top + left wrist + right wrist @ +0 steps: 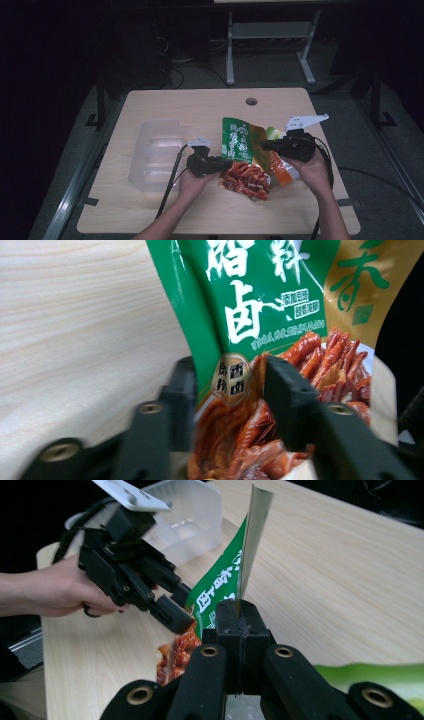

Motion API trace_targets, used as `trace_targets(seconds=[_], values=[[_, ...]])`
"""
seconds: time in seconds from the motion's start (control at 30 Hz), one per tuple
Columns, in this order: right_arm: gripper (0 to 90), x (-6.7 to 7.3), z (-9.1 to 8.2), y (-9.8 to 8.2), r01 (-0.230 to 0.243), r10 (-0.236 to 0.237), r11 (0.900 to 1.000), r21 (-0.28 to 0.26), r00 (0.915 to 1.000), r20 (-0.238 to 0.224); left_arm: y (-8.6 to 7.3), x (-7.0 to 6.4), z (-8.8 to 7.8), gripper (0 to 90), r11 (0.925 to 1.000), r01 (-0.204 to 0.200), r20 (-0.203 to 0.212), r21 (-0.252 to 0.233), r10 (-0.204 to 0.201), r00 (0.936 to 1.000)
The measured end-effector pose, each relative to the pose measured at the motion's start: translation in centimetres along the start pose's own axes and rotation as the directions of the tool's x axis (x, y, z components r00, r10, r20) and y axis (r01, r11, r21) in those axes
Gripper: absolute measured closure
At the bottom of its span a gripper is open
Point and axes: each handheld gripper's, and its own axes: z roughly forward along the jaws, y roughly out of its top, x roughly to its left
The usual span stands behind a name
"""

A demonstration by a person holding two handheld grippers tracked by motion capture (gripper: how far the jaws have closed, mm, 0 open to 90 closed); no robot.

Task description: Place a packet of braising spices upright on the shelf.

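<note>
A: What are the hand-held tools like?

B: Both are black. The left gripper [226, 161] carries a white plate at centre frame, and a black cable trails toward the bottom edge.

A: And the other?

B: The right gripper [265, 145] bears a white three-cornered plate with small holes. Brass-coloured screw rings sit in its jaw arms. The forearms are bare, with no sleeves.

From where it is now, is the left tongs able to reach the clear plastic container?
Probably yes. The clear plastic container sits just beside the left tongs with bare table between them, but these tongs straddle the snack pouch, which the right tongs pinch.
</note>
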Motion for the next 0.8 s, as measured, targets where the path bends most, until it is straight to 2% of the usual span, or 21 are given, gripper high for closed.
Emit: trace_targets(seconds=[0.03,0.07,0.13,0.2,0.27,0.33,0.43,0.47,0.53,0.67,0.8], values=[[89.9,0.0,0.0,0.0,0.0,0.0,1.0,0.0,1.0,0.0,0.0,0.0,0.0,65.4,1.0,0.002,0.004,-0.001,-0.002,1.0],[89.8,-0.3,0.0,-0.3,-0.017,0.017,1.0,0.004,0.9998,-0.007,0.0,0.1,0.0,72.7,0.9999,0.015,0.016,0.002,-0.015,0.9998],[89.8,-0.4,0.0,-0.5,-0.018,0.018,1.0,0.003,0.9998,-0.004,-0.1,0.2,0.0,79.1,0.9997,0.025,0.03,0.005,-0.025,0.9992],[89.9,-0.5,0.0,-0.8,-0.028,0.028,1.0,0.003,0.9996,-0.001,-0.1,0.2,0.0,81.5,0.9994,0.033,0.044,0.007,-0.034,0.9985],[89.8,-0.7,0.1,-1.0,-0.036,0.036,0.999,0.006,0.9994,0.003,-0.2,0.0,-0.1,84.6,0.9997,0.02,0.041,0.01,-0.021,0.9989],[89.8,-0.9,0.1,-1.2,-0.052,0.052,0.999,0.002,0.9986,0.008,-0.3,-0.3,-0.3,86.4,1.0,0.007,0.036,-0.001,-0.007,0.9993],[89.2,-1.3,0.0,-1.5,-0.071,0.071,0.997,-0.002,0.9972,0.025,-0.5,-0.8,-0.6,87.8,0.9994,0.007,0.035,-0.033,-0.006,0.9994],[88.5,-1.5,-0.1,-1.7,-0.078,0.078,0.997,-0.005,0.9966,0.026,-0.6,-0.8,-0.7,88.1,0.9992,-0.009,0.029,-0.04,0.01,0.9995],[87.5,-1.7,-0.1,-1.9,-0.105,0.105,0.994,-0.01,0.994,0.03,-0.8,-1.1,-0.8,88.4,0.999,-0.008,0.025,-0.043,0.009,0.9997],[85.3,-1.9,0.3,-2.2,-0.111,0.111,0.994,-0.014,0.993,0.041,-0.8,-1.3,-1.1,88.8,0.9988,-0.024,0.013,-0.042,0.025,0.9996],[79.8,-2.2,0.7,-2.6,-0.141,0.141,0.99,-0.001,0.9895,0.031,-1.0,-1.5,-1.2,88.9,0.9981,-0.022,0.005,-0.057,0.023,0.9997]])
